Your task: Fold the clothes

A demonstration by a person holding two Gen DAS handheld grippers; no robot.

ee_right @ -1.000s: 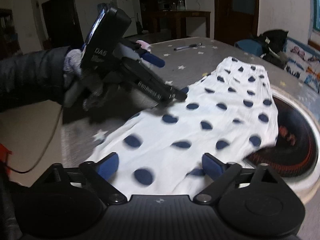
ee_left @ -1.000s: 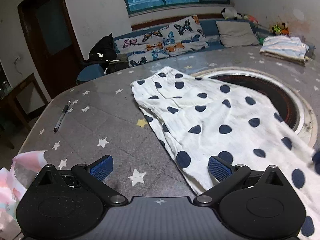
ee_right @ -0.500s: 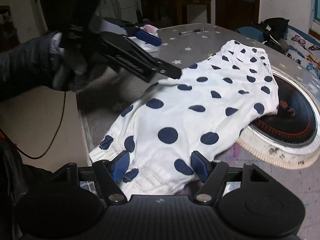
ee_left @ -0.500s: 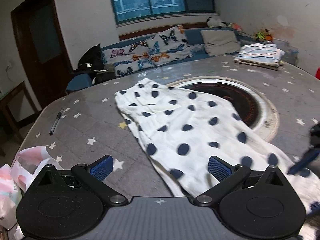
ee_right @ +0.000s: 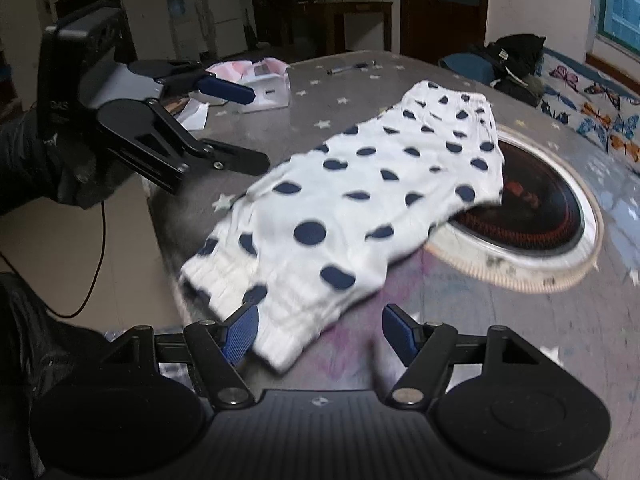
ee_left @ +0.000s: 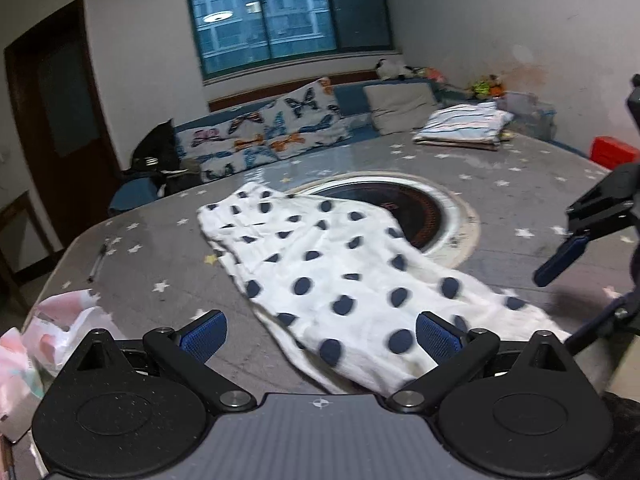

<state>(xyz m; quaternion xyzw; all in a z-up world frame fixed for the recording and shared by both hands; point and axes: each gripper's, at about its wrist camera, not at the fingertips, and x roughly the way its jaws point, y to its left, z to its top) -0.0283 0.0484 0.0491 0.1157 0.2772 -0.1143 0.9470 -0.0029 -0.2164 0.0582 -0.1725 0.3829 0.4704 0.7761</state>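
**Rig and operator: appearance**

Both units are matte black. The left gripper (ee_left: 318,334) and right gripper (ee_right: 320,330) carry ribbed blue finger pads (ee_left: 202,334), silver pivot screws, round housings and a ribbed grey centre panel with a crosshair mark. A thin black cable trails from the left unit. The operator's sleeve (ee_right: 18,172) is black.

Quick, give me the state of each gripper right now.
Left gripper: open, holding nothing, above the polka-dot garment.
Right gripper: open, holding nothing; the garment's cuffed end lies between its fingers.
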